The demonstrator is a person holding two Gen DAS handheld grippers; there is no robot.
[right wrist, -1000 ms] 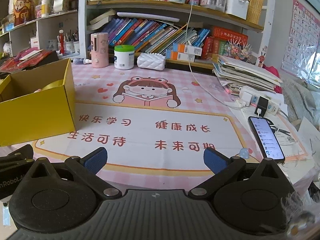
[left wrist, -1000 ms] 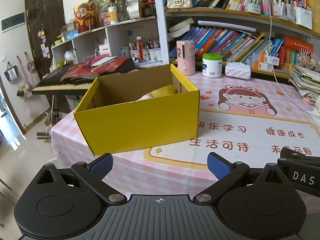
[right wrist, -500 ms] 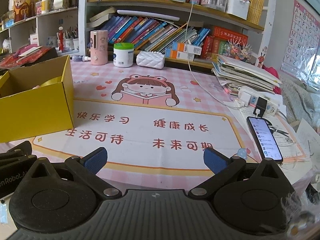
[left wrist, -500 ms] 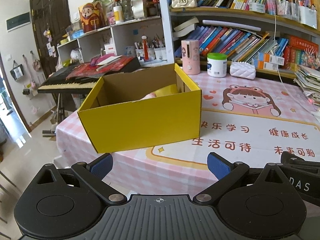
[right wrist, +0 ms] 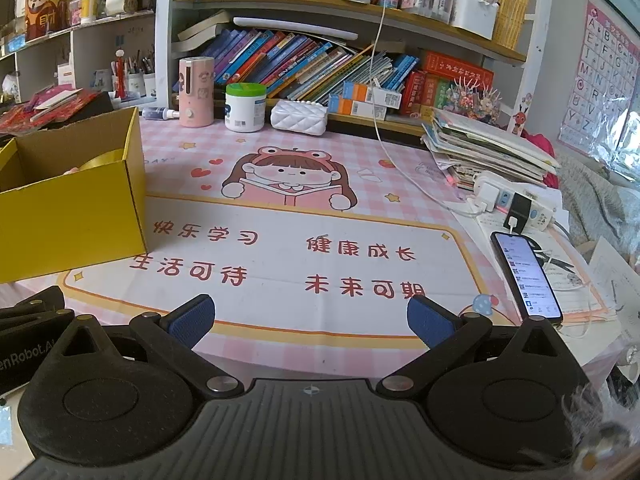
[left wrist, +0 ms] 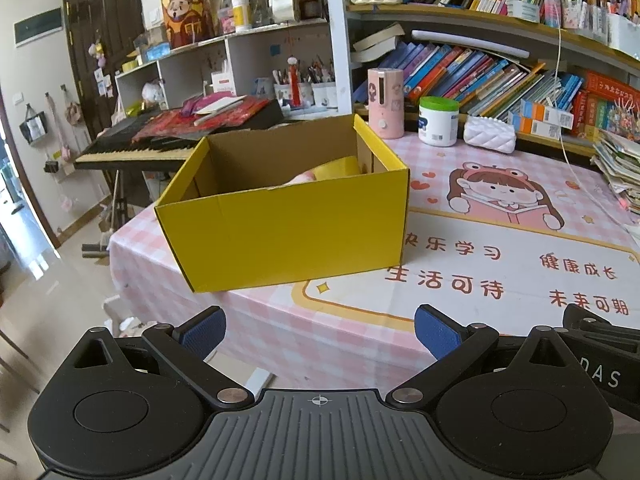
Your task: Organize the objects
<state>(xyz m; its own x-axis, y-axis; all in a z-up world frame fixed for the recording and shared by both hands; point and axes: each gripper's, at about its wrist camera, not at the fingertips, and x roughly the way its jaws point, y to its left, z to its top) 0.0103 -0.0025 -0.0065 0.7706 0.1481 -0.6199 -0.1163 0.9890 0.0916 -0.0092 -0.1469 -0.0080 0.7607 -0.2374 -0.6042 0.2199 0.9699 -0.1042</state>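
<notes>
Two grippers are in my hands, and neither has hold of anything. My left gripper (left wrist: 320,332) hangs off the near edge of the table (left wrist: 360,332) with its blue pads (left wrist: 202,330) spread wide, nothing but air and tablecloth between them. My right gripper (right wrist: 310,320) is the same: pads (right wrist: 430,322) far apart, empty, held just short of the table's front edge.

From the left camera the yellow cardboard box (left wrist: 288,228) sits at about 12 o'clock, open at the top, resting on the pink checked cloth near the table's left corner. Inside it, at the far right, I can see a yellow object (left wrist: 338,166) and a bit of something pink (left wrist: 302,178) peeking over the front wall; I cannot tell what either is. From the right camera the same box (right wrist: 76,216) lies at 10 o'clock.

Along the back of the table, at 12 to 1 o'clock in the left view, stand a pink canister (left wrist: 386,102), a white jar with a green lid (left wrist: 438,120) and a white quilted pouch (left wrist: 490,140), side by side. In the right view a phone (right wrist: 526,274) lies at 2 o'clock, screen lit, plugged into a power strip (right wrist: 516,202).
</notes>
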